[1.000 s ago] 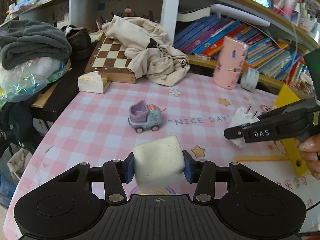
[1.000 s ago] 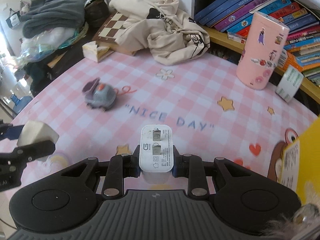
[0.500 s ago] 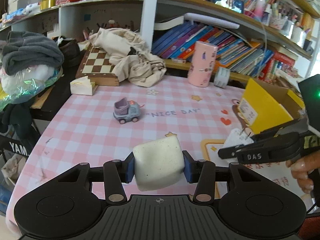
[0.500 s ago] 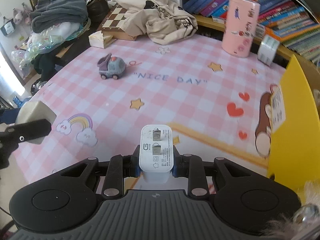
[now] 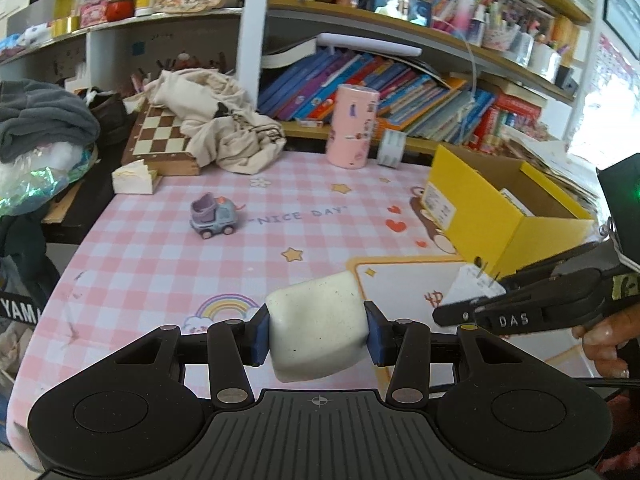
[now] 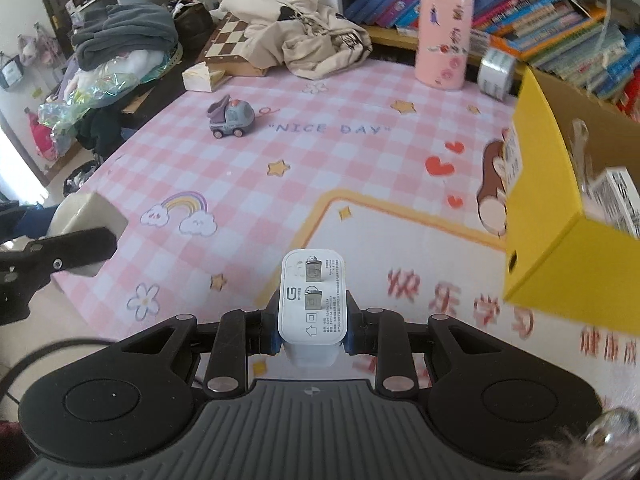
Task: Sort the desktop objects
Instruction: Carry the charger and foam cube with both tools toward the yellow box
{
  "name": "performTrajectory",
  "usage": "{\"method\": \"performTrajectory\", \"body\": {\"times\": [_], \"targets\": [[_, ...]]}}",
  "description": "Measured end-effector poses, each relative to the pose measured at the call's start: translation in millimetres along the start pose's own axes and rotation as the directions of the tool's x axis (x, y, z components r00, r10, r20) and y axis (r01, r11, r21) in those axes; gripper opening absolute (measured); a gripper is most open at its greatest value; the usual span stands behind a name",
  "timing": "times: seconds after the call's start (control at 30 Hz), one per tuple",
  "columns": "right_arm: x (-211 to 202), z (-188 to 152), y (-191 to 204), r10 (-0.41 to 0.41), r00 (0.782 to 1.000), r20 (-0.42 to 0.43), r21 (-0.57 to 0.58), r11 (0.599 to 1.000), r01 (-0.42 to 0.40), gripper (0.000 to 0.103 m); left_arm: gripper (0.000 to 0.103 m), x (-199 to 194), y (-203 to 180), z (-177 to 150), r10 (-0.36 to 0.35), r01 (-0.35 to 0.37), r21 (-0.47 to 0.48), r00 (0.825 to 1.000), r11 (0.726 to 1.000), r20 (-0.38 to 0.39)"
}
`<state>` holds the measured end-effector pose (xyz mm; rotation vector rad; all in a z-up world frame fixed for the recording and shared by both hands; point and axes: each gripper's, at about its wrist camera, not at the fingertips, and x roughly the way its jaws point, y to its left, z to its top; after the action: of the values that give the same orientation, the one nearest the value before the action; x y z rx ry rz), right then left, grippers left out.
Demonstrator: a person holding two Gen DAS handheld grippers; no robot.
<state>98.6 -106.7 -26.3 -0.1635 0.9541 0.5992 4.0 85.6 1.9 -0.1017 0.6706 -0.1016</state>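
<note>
My left gripper [image 5: 316, 338] is shut on a cream speckled block [image 5: 318, 332], held above the near edge of the pink checked mat [image 5: 160, 264]. A white plug charger [image 6: 312, 300] with two metal prongs sits clamped in my right gripper [image 6: 311, 328], lifted over the mat's white panel. In the left wrist view the right gripper [image 5: 472, 300] and its charger [image 5: 474, 286] appear at the right, just in front of the open yellow box [image 5: 480, 216]. The block [image 6: 90, 212] shows at the left in the right wrist view. A small grey-purple toy truck [image 5: 211, 216] stands on the mat.
A pink cylinder [image 5: 352, 126] and a tape roll [image 5: 392, 148] stand at the mat's far edge before the bookshelf. A chessboard box [image 5: 160, 142], crumpled cream cloth [image 5: 224, 132] and a small white box [image 5: 132, 178] lie far left. A hand [image 5: 608, 336] holds the right gripper.
Both grippers pulled back and rose from the table with their objects held. The right gripper swung right, closer to the yellow box, which has come into view.
</note>
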Motion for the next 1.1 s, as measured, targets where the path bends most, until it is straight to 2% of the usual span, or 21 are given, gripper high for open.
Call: {"method": "performTrajectory", "body": {"times": [0.57,1.1], "targets": [[-27,-37,-7,-0.069,0.998,-0.004,0.071,0.995,0.069,0.025,0.044,-2,-32,-7,-0.121,0.122,0.091,0.992,0.988,-0.020],[-61,-80,-35,-0.174,0.985,-0.016,0.212,0.962,0.174,0.025,0.044,6,-73,-12,-0.252,0.261,0.186,0.965,0.947,-0.068]]}}
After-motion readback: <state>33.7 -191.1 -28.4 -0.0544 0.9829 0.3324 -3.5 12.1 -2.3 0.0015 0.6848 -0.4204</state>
